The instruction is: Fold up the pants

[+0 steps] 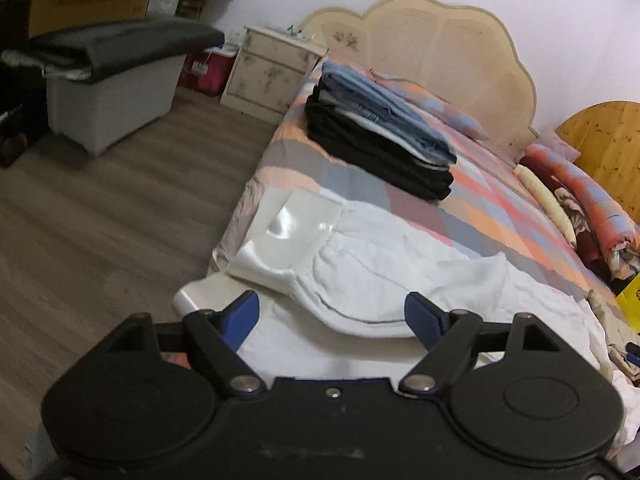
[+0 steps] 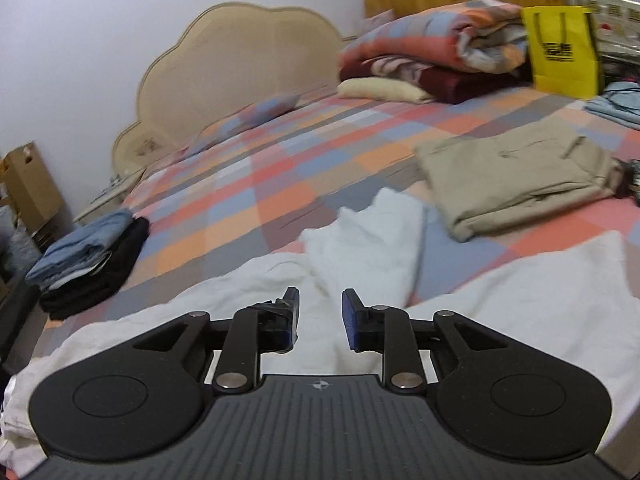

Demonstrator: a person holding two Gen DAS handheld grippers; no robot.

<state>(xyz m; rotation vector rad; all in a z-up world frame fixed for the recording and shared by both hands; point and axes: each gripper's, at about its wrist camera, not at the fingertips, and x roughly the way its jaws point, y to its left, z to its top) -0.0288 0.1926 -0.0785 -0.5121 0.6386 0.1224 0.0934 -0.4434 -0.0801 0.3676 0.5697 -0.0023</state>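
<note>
White pants [image 1: 384,272] lie spread and rumpled across the near edge of the bed [image 1: 500,200], on its checked cover of orange, pink, blue and grey; their shiny satin waistband [image 1: 288,232] sits at the bed's left edge, by the wood-look floor [image 1: 100,220]. The left gripper [image 1: 332,312] hangs just above the pants near the waistband, its blue-padded jaws spread wide with nothing between them. The right gripper [image 2: 320,316] is over the pants' legs [image 2: 368,248], jaws narrowly apart and empty; whether the pads touch the cloth cannot be told. Further up the left edge, toward the scalloped cream headboard [image 1: 440,48], stands a stack of folded clothes [image 1: 384,132], jeans on top of black garments. Folded khaki trousers [image 2: 516,176] lie toward the right edge. At the head corner on the right are a rolled quilt [image 2: 436,44] and a yellow paper bag [image 2: 564,52]. A nightstand [image 1: 272,68] stands beside the headboard.
</note>
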